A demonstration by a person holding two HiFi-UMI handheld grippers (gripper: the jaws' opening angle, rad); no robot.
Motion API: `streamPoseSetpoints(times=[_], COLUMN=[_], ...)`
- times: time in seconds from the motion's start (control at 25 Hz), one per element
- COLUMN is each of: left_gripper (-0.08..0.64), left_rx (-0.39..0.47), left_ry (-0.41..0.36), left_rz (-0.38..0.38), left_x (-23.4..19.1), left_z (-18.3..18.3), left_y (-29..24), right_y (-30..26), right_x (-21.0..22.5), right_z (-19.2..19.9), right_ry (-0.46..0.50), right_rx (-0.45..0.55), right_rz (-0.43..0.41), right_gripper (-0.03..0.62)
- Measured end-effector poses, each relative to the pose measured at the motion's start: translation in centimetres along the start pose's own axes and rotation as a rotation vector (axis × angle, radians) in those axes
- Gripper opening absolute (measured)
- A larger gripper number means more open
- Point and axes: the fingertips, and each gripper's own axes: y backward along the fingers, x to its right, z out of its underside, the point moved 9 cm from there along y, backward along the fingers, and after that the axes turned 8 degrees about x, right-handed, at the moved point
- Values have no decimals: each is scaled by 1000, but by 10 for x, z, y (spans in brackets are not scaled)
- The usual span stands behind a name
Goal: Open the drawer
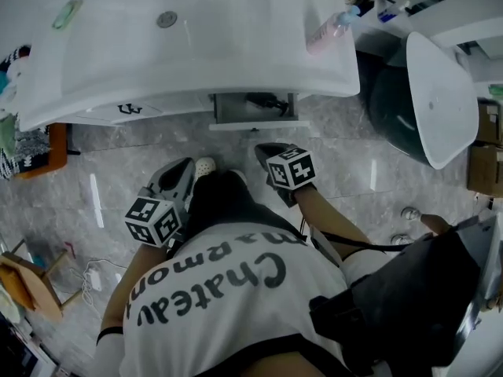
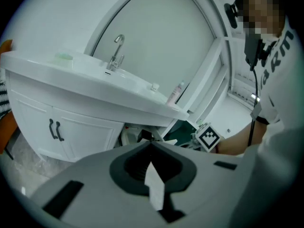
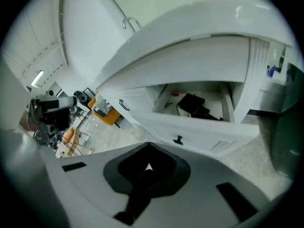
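Note:
The white vanity's drawer (image 1: 253,122) stands pulled out under the sink counter, with a black object (image 1: 266,100) lying inside. In the right gripper view the drawer (image 3: 223,109) shows its open inside and a small dark knob (image 3: 178,139) on its front panel. My right gripper (image 1: 267,154) hangs just in front of the drawer, apart from it, jaws shut on nothing (image 3: 148,148). My left gripper (image 1: 182,171) is lower left of the drawer, over the floor, jaws together and empty (image 2: 151,145).
A sink (image 1: 181,30) with a faucet (image 2: 117,51) tops the vanity, and a pink bottle (image 1: 326,31) stands at its right corner. Cabinet doors with black handles (image 2: 55,129) are left of the drawer. A white-lidded dark bin (image 1: 436,100) stands right, an orange stool (image 1: 43,151) left.

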Motion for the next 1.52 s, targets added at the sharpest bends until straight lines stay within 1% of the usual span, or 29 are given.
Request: streamPoseSetpoints(times=[0.16, 0.4, 0.52, 0.64, 0.76, 0.92, 1.04, 1.32, 1.52], left_gripper=[9, 9, 9, 9, 9, 9, 9, 9, 9], left_rx=[62, 134, 171, 200, 225, 249, 248, 238, 242], left_ry=[13, 26, 1, -29, -44, -61, -64, -67, -66], left_rz=[10, 29, 44, 70, 92, 113, 116, 109, 108], left_x=[10, 22, 29, 37, 45, 56, 59, 66, 69], left_z=[-23, -51, -63, -74, -83, -87, -83, -75, -74], left_y=[-4, 4, 6, 5, 3, 5, 8, 11, 12], right_y=[32, 84, 111, 131, 144, 155, 159, 167, 168], right_x=[-13, -30, -38, -44, -48, -54, -57, -58, -57], right_z=[-41, -90, -107, -119, -124, -123, -118, -112, -112], right_ry=[4, 58, 98, 106, 113, 149, 180, 207, 202], right_rx=[149, 349, 431, 489, 519, 525, 518, 532, 545], right_rz=[-55, -107, -108, -98, -77, -53, -37, -34, -38], right_gripper=[8, 8, 8, 8, 8, 8, 8, 8, 8])
